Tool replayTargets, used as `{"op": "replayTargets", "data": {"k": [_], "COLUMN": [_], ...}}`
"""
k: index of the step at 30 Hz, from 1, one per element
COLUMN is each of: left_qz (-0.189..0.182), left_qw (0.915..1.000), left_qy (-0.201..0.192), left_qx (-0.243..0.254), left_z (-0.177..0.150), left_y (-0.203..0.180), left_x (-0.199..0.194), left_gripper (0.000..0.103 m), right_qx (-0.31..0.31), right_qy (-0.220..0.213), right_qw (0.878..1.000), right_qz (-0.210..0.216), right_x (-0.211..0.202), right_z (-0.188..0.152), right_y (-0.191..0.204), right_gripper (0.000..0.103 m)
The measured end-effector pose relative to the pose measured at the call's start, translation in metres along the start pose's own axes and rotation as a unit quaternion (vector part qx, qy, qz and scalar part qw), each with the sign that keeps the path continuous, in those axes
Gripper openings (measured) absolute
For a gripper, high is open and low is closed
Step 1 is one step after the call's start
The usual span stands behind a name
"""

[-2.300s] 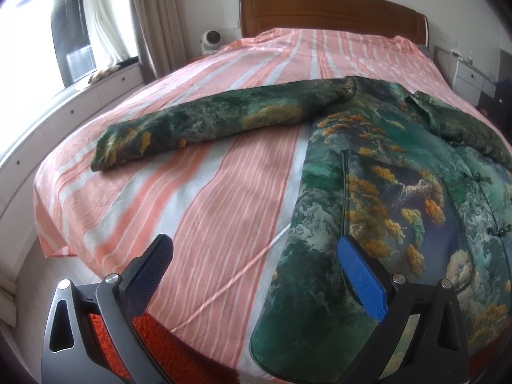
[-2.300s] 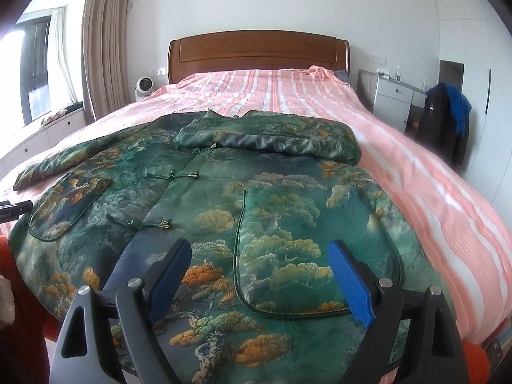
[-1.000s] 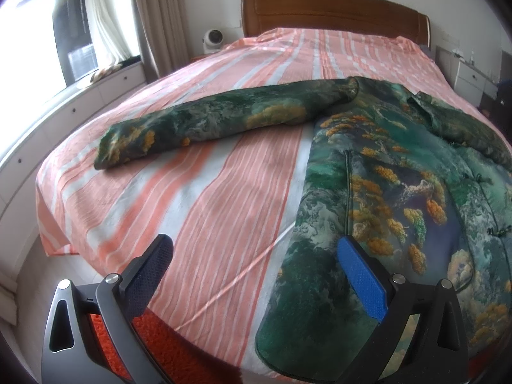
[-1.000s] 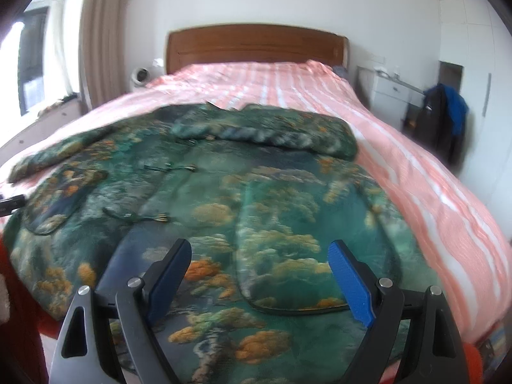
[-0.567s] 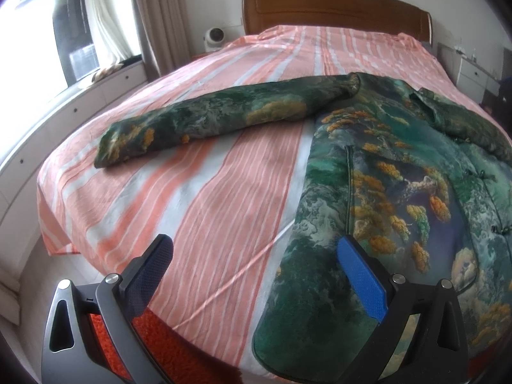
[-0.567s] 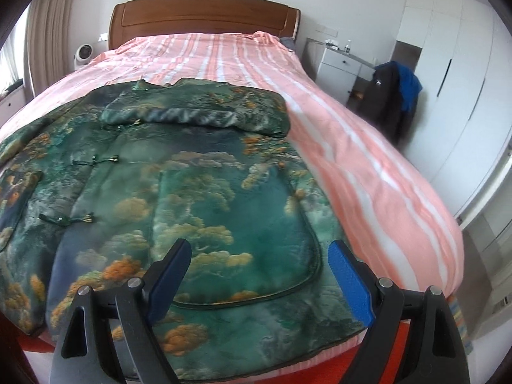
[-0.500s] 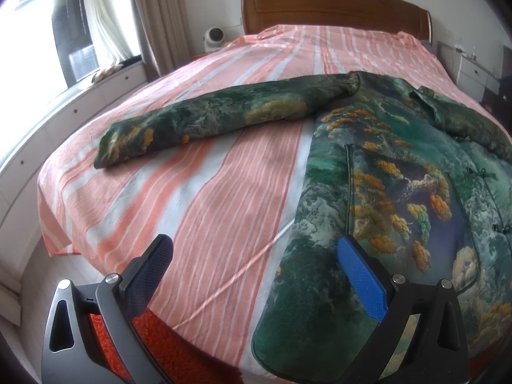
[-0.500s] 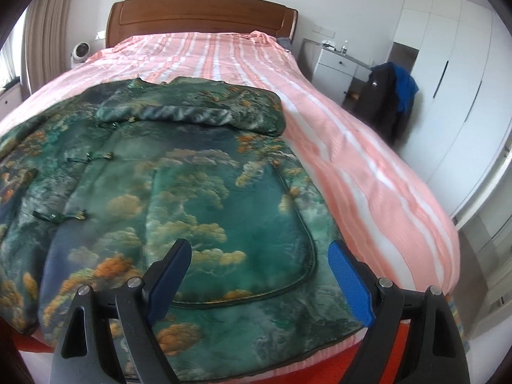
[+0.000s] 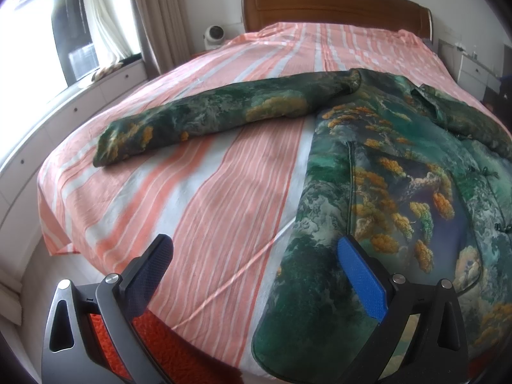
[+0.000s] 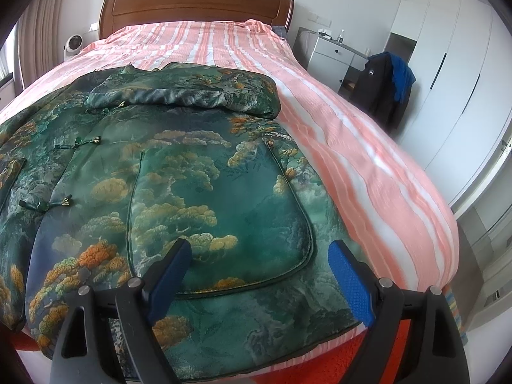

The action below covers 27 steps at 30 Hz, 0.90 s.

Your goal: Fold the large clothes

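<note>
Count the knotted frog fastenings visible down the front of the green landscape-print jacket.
3 in the right wrist view: one by the folded sleeve near the collar, one mid-chest, one lower on the green landscape-print jacket. More may lie hidden under the sleeve.

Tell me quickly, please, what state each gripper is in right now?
Left gripper: open, holding nothing.
Right gripper: open, empty, above the jacket.
</note>
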<state>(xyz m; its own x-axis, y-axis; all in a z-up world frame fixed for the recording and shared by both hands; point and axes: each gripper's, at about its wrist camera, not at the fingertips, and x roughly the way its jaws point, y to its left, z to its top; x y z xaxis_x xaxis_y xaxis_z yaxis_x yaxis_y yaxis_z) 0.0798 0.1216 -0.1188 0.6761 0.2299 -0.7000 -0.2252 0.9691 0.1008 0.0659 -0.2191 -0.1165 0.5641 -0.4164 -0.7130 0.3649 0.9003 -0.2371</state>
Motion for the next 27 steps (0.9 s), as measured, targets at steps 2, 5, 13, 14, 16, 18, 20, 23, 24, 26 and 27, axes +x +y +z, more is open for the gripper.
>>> {"op": "replayTargets", "data": {"k": [2,5,13,14,16,18,20,23,24,26,27], "left_qz": [0.0,-0.003,-0.013,-0.017,-0.027,-0.034,-0.037,-0.042,-0.047,-0.059,-0.067], "left_qw": [1.0,1.0,0.9981,0.9973,0.9957,0.9948,0.9949,0.9948,0.9939,0.9911,0.9888], "left_qy": [0.0,-0.001,0.016,0.021,0.028,0.03,0.031,0.032,0.034,0.043,0.05], "left_qx": [0.0,-0.004,-0.059,-0.068,-0.084,-0.091,-0.088,-0.088,-0.094,-0.111,-0.123], "left_z": [0.0,0.001,0.011,0.013,0.017,0.023,0.029,0.038,0.042,0.048,0.051], "left_y": [0.0,0.002,0.024,0.027,0.031,0.034,0.035,0.038,0.04,0.045,0.049], "left_x": [0.0,-0.001,-0.001,-0.001,-0.001,-0.003,-0.004,-0.004,-0.003,0.002,0.006], "left_gripper": [0.102,0.102,0.102,0.102,0.102,0.102,0.102,0.102,0.102,0.102,0.102], "right_qx": [0.001,0.005,-0.027,-0.034,-0.045,-0.048,-0.045,-0.038,-0.036,-0.033,-0.031], "right_qy": [0.0,-0.001,-0.041,-0.043,-0.045,-0.045,-0.045,-0.044,-0.043,-0.042,-0.042], "right_qw": [1.0,1.0,0.996,0.996,0.995,0.994,0.994,0.994,0.994,0.995,0.995], "right_qz": [0.0,0.004,0.069,0.073,0.082,0.087,0.09,0.09,0.09,0.088,0.088], "right_x": [0.0,-0.002,-0.024,-0.024,-0.024,-0.024,-0.023,-0.022,-0.021,-0.02,-0.02], "right_z": [0.0,0.0,-0.007,-0.008,-0.01,-0.012,-0.012,-0.013,-0.013,-0.014,-0.015], "right_y": [0.0,0.001,0.03,0.033,0.039,0.041,0.04,0.036,0.034,0.031,0.03], "right_gripper": [0.087,0.087,0.087,0.087,0.087,0.087,0.087,0.087,0.087,0.087,0.087]}}
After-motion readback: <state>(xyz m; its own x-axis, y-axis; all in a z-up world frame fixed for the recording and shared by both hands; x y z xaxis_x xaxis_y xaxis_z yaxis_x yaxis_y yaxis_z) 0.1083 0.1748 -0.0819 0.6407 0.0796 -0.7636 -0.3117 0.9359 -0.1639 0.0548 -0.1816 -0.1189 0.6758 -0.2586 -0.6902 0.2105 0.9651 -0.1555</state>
